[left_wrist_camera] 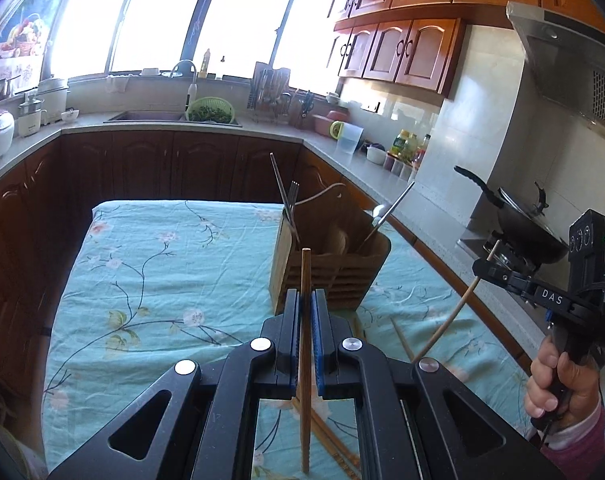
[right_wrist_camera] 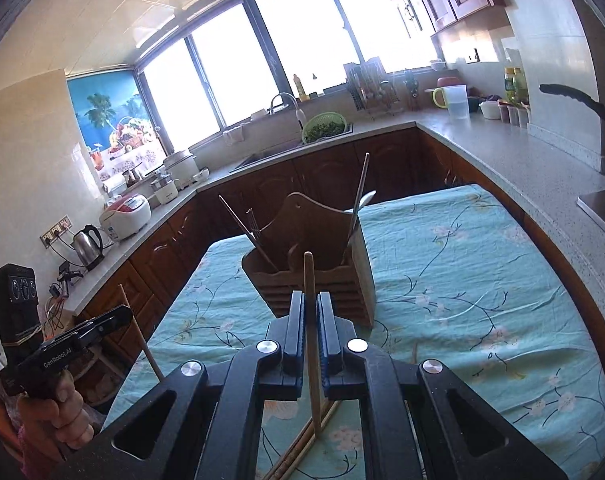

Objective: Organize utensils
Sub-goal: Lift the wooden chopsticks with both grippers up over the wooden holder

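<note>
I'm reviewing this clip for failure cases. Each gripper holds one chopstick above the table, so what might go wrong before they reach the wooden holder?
1. The left gripper pinches its chopstick with only a narrow grip, so the stick may pivot or slip.
2. The right gripper's chopstick hangs far below the jaws and might snag the tablecloth.
3. The wooden holder already holds slanting utensils; an incoming tip may catch them or its rim.

right gripper (right_wrist_camera: 311,308): jaws clamped on a wooden chopstick (right_wrist_camera: 311,280)
holder (right_wrist_camera: 314,268): wooden, upright on the desk (right_wrist_camera: 482,280), just beyond
left gripper (right_wrist_camera: 114,316): grips another chopstick (right_wrist_camera: 142,340)
</note>
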The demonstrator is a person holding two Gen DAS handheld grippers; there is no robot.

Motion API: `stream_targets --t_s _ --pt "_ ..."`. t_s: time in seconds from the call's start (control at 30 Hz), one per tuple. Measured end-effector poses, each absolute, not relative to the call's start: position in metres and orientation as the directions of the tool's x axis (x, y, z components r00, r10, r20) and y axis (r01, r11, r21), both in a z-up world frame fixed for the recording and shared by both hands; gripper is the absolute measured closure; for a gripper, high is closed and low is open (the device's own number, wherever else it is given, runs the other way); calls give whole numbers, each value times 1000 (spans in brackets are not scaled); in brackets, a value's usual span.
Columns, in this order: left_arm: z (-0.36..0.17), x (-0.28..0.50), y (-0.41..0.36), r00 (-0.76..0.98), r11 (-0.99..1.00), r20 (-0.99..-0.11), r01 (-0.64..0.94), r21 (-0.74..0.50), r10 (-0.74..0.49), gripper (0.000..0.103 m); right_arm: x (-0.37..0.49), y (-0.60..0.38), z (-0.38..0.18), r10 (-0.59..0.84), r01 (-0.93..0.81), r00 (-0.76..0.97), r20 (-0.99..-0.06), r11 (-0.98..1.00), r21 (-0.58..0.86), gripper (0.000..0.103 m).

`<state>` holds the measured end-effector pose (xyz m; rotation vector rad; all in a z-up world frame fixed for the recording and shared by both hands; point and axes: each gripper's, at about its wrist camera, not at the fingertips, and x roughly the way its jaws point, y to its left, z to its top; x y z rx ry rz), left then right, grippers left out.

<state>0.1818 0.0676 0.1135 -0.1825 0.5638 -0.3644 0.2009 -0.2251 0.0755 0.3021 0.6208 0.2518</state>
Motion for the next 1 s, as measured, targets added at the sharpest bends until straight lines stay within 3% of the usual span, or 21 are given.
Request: stream_targets --t_s 0.6,1.0 --pt "128 199 65 825 919 -417 289 -268 -381 100 216 -228 92 317 -149 811 -492 925 350 97" --pt "165 240 58 887 917 -276 303 -258 -370 100 253 -239 148 274 -147 894 -353 926 346 97"
